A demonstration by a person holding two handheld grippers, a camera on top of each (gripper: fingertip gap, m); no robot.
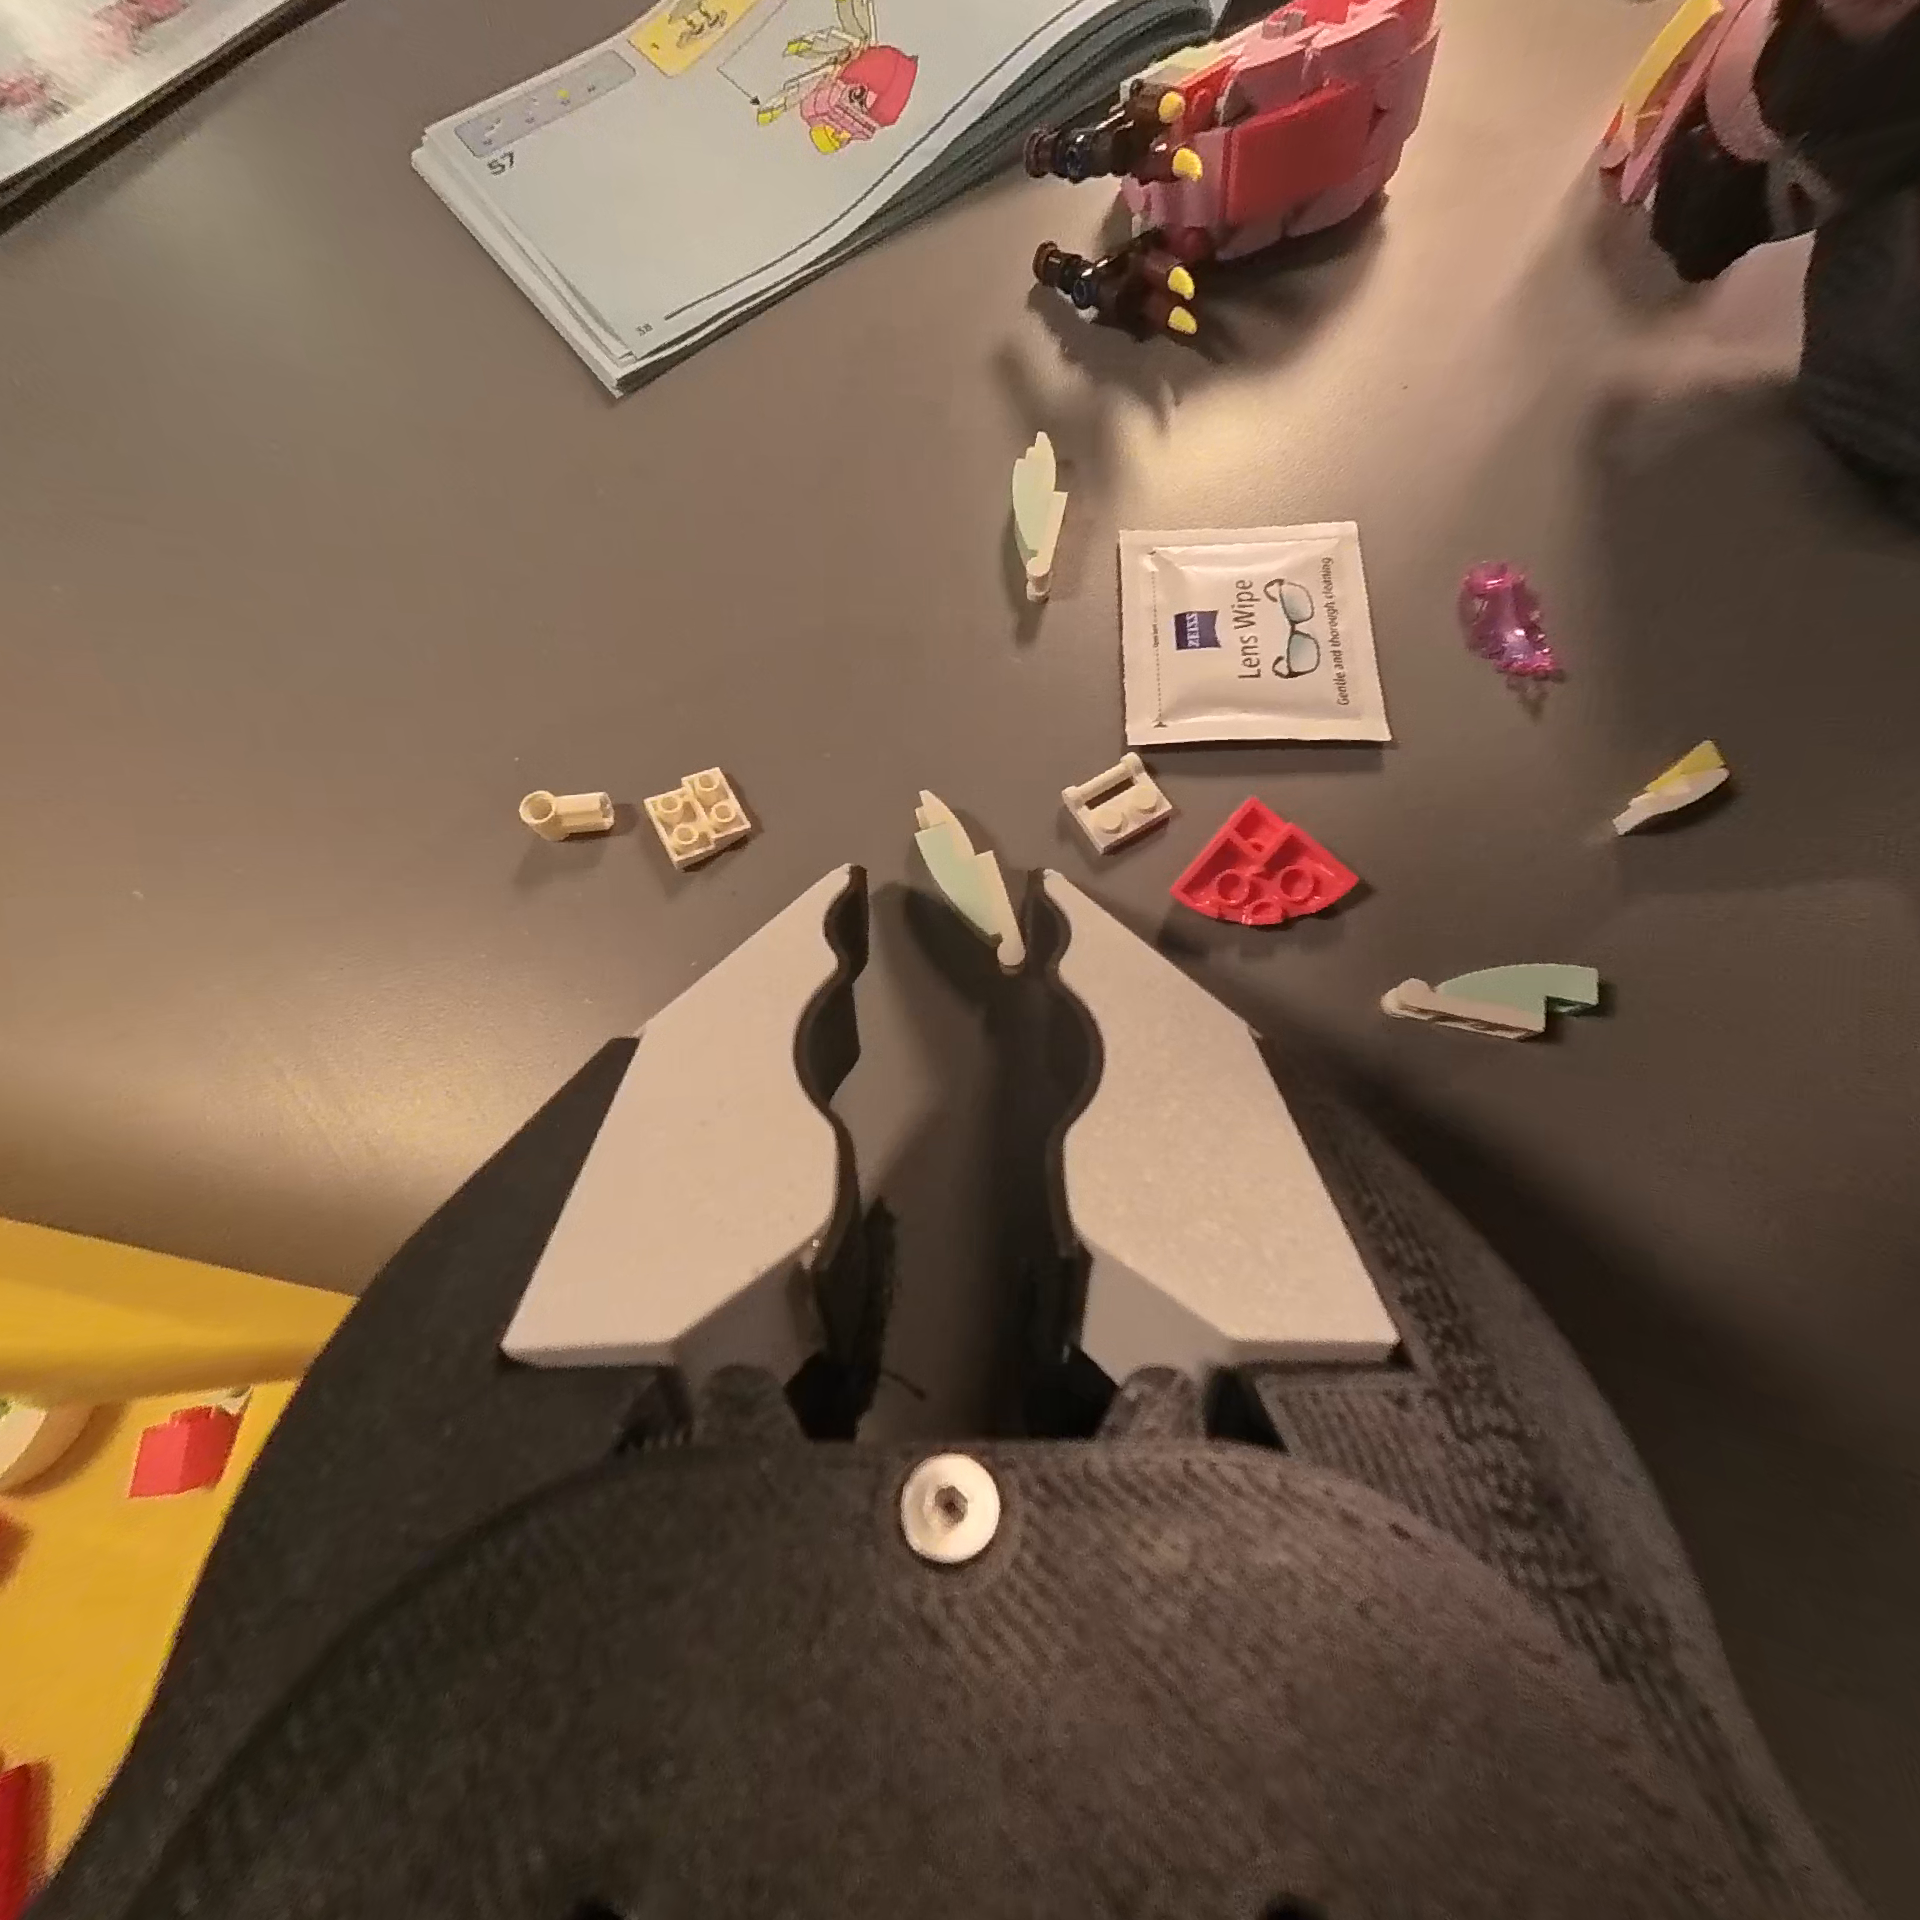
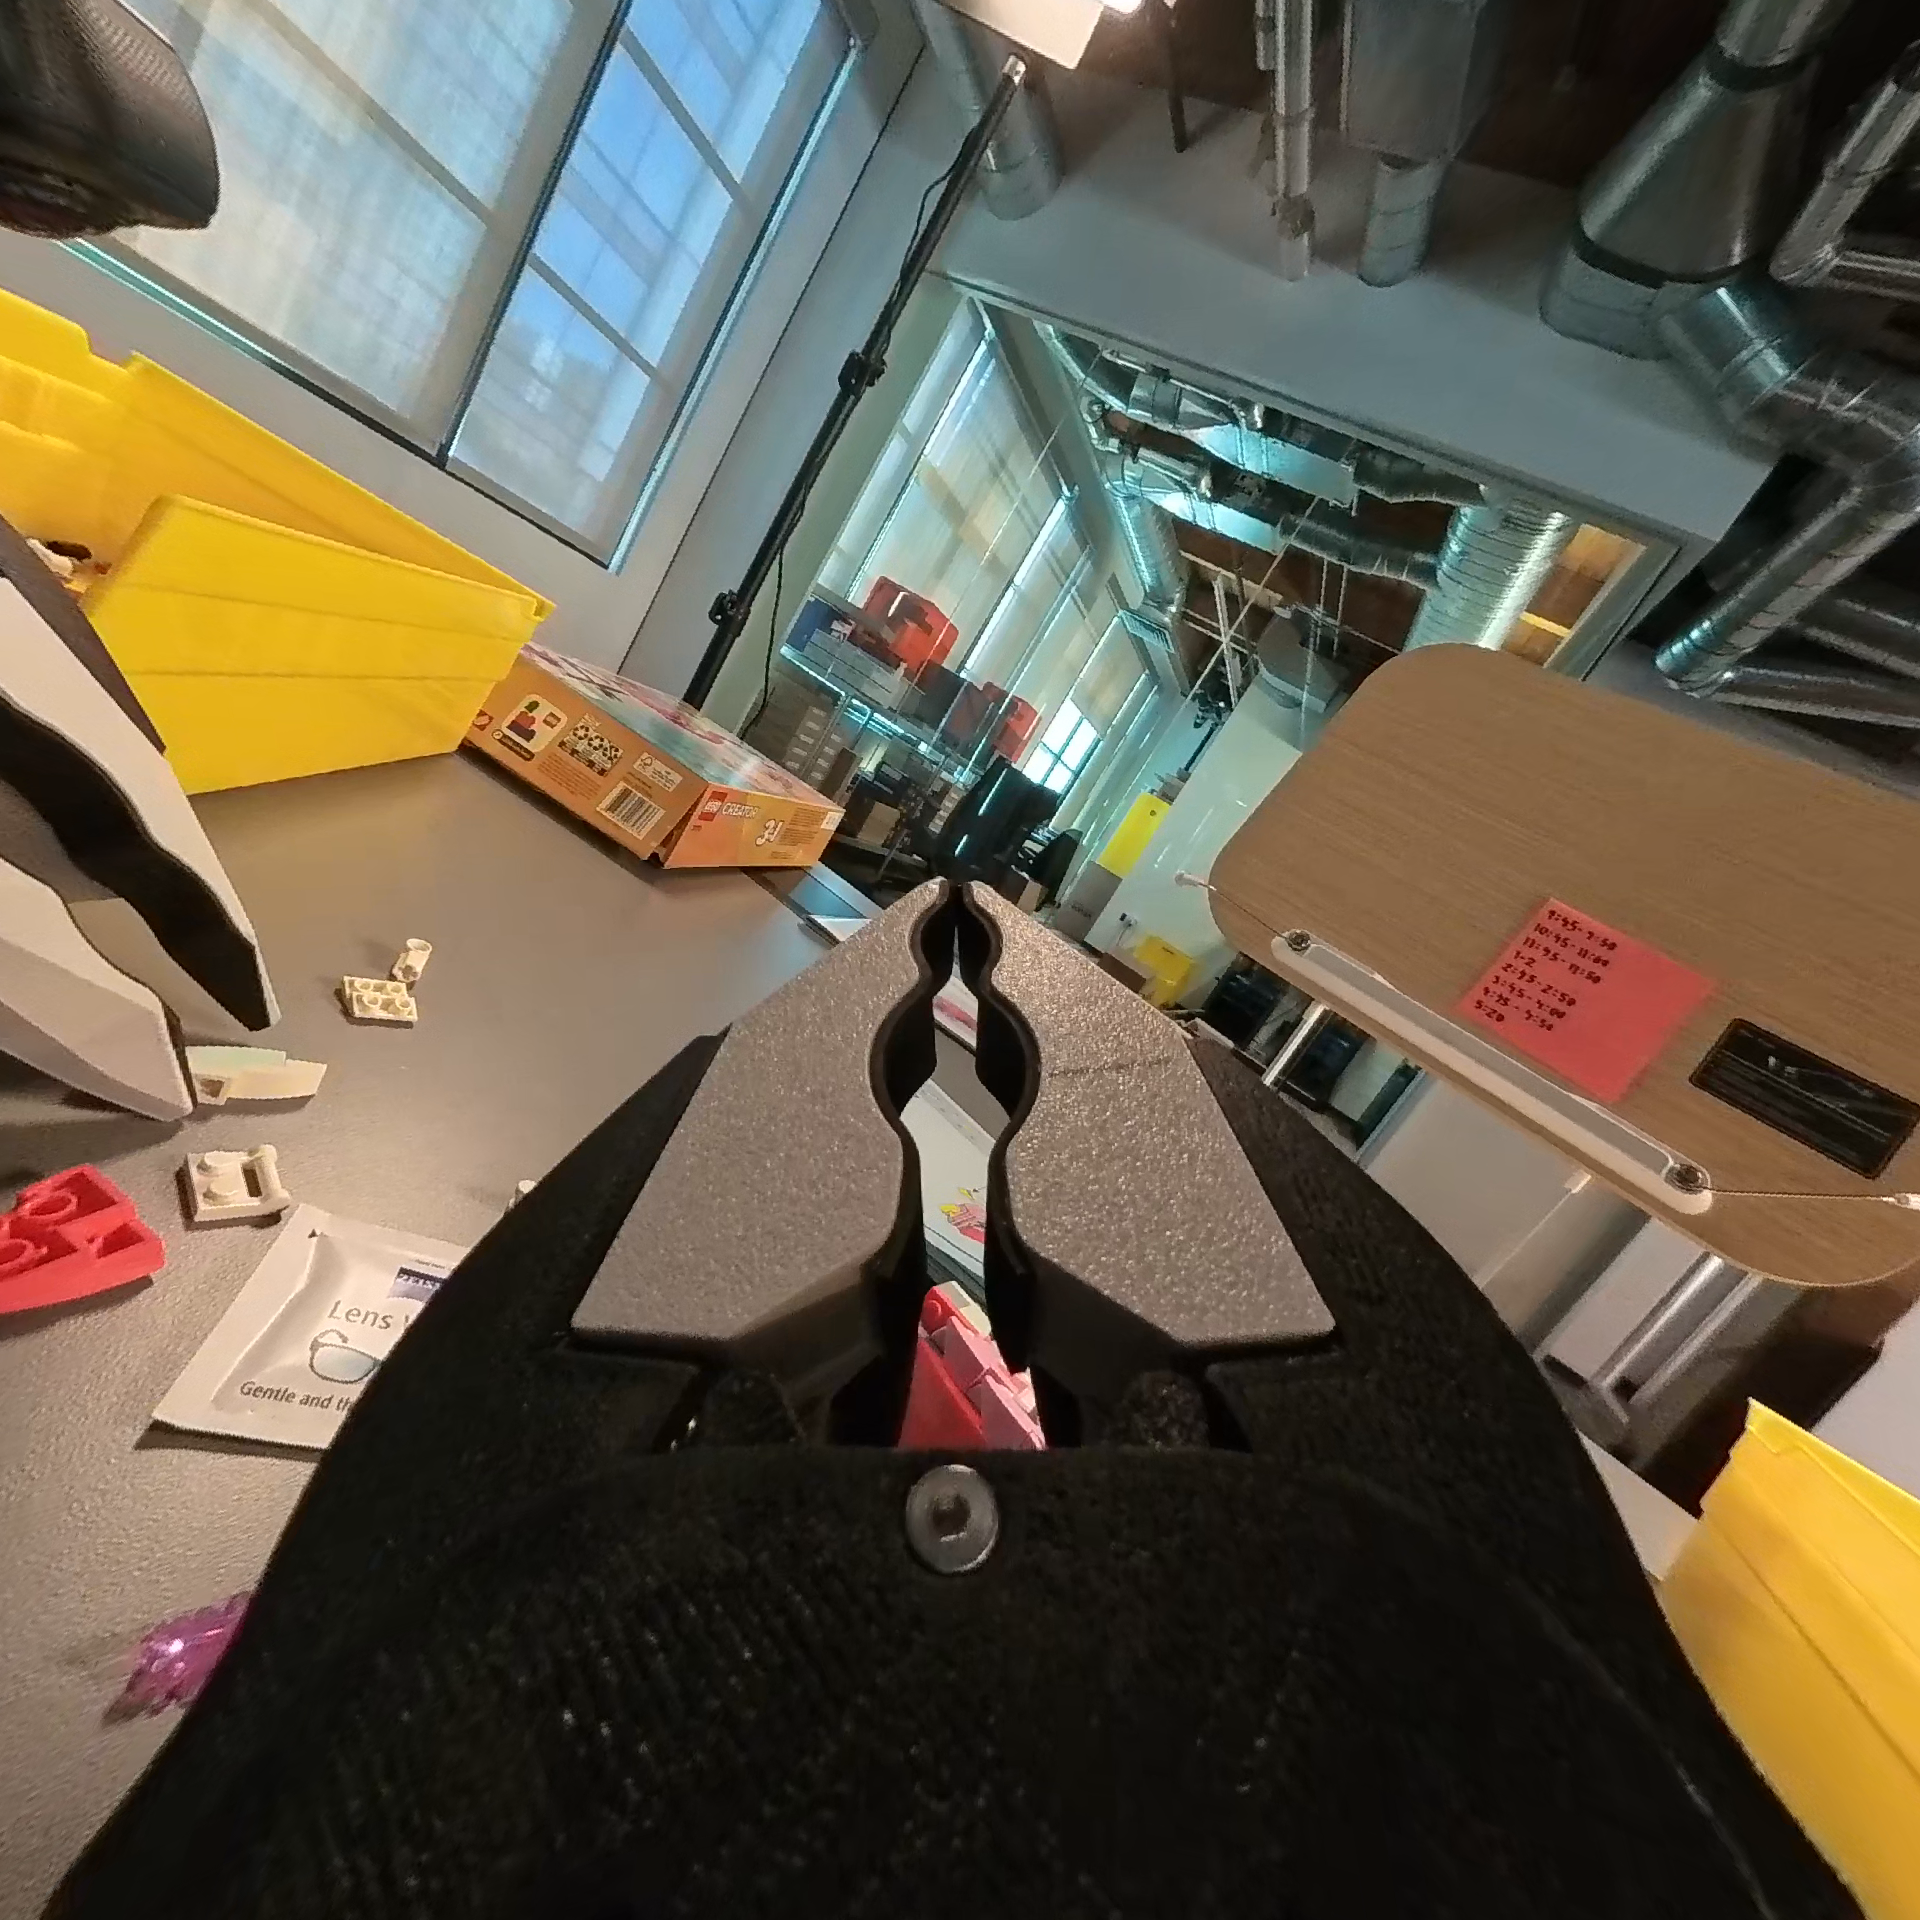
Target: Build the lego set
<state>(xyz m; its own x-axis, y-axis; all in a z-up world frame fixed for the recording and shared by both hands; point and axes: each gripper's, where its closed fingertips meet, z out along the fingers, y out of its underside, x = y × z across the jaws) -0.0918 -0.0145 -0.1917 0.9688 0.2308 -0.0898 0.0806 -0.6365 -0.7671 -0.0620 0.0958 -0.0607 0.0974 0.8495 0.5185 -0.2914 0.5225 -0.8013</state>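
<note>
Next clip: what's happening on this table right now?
A person works two handheld tongs over a dark grey table strewn with small toy-brick parts. The left tongs are open around a pale mint-and-cream feather-shaped piece; it lies against the right-hand finger, clear of the other. The right tongs are shut on nothing, raised off the table and pointing into the room. Nearby lie a red quarter-round plate, a white wipe sachet and an open instruction booklet.
</note>
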